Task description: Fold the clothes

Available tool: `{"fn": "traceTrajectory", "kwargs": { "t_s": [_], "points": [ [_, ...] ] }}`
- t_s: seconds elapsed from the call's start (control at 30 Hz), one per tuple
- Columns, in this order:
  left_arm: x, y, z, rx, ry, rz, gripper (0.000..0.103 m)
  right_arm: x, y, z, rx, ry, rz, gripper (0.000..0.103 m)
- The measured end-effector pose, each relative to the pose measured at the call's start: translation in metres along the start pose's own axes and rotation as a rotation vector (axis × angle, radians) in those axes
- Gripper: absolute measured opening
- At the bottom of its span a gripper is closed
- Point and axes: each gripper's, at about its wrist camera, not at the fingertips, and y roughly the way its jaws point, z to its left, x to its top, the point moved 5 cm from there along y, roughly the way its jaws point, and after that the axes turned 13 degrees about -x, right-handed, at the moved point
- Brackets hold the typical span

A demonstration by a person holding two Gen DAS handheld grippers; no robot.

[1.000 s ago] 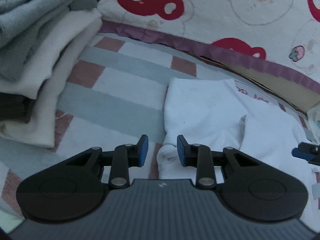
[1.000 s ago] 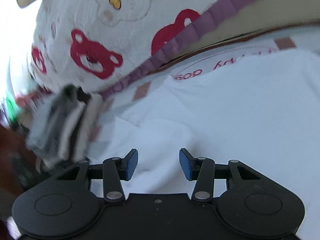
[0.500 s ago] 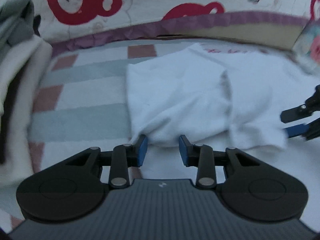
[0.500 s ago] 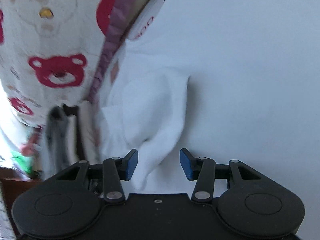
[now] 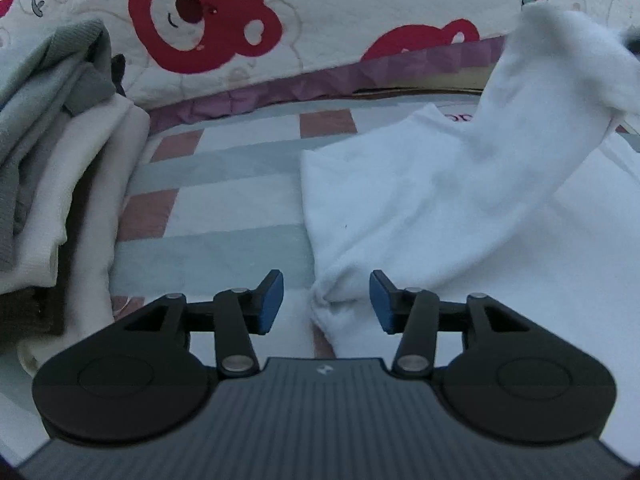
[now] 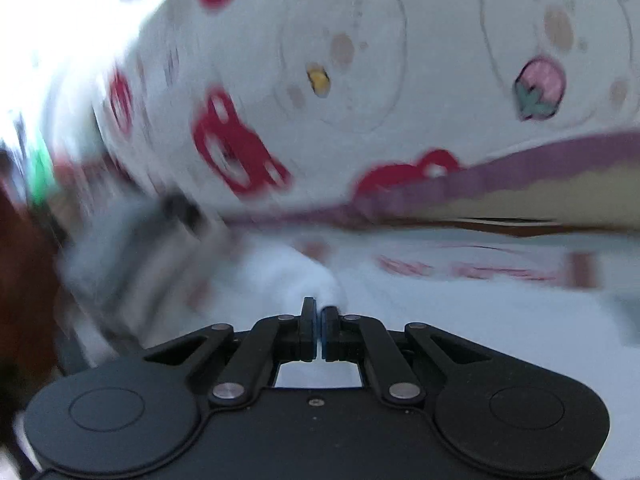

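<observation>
Right gripper (image 6: 319, 317) fingers clamp the white sleeve (image 5: 532, 120), lifted up-right; left gripper (image 5: 326, 300) fingers apart.

The garment (image 5: 420, 208) at right of the left wrist view is plain white. Beneath it the bed sheet (image 5: 224, 204) is checked in pale blue-grey, white and dusty pink. Across the top, a cream quilt (image 5: 320, 8) carries red bear faces and a purple border. At left, the stack of clothes (image 5: 52, 152) runs grey-green, cream, dark brown.
</observation>
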Motion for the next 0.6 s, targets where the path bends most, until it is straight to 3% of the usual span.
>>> {"fn": "traceTrajectory", "kwargs": {
  "t_s": [0.07, 0.17, 0.23, 0.33, 0.4, 0.47, 0.53, 0.6],
  "points": [
    [-0.002, 0.003, -0.001, -0.022, -0.008, 0.020, 0.047, -0.018, 0.012, -0.023, -0.071, -0.047, 0.134, 0.004],
    [-0.003, 0.007, -0.010, -0.040, 0.022, 0.018, 0.049, -0.051, 0.039, -0.071, -0.116, 0.115, 0.286, 0.009],
    [-0.004, 0.012, -0.015, -0.037, 0.052, 0.019, 0.051, -0.073, 0.052, -0.100, -0.163, 0.298, 0.309, 0.009],
    [-0.008, 0.019, -0.022, -0.031, 0.090, 0.034, 0.052, -0.094, 0.060, -0.119, -0.129, 0.534, 0.310, 0.011],
    [-0.009, 0.023, -0.027, -0.016, 0.126, 0.037, 0.052, -0.098, 0.056, -0.119, -0.153, 0.559, 0.302, 0.020],
    [-0.009, 0.026, -0.032, -0.006, 0.161, 0.033, 0.052, -0.100, 0.050, -0.115, -0.188, 0.553, 0.293, 0.036],
    [-0.005, 0.024, -0.037, -0.008, 0.179, 0.011, 0.055, -0.102, 0.044, -0.112, -0.224, 0.548, 0.283, 0.039],
    [0.004, 0.017, -0.042, -0.046, 0.158, -0.032, 0.057, -0.104, 0.038, -0.108, -0.259, 0.542, 0.273, 0.052]
  ]
}}
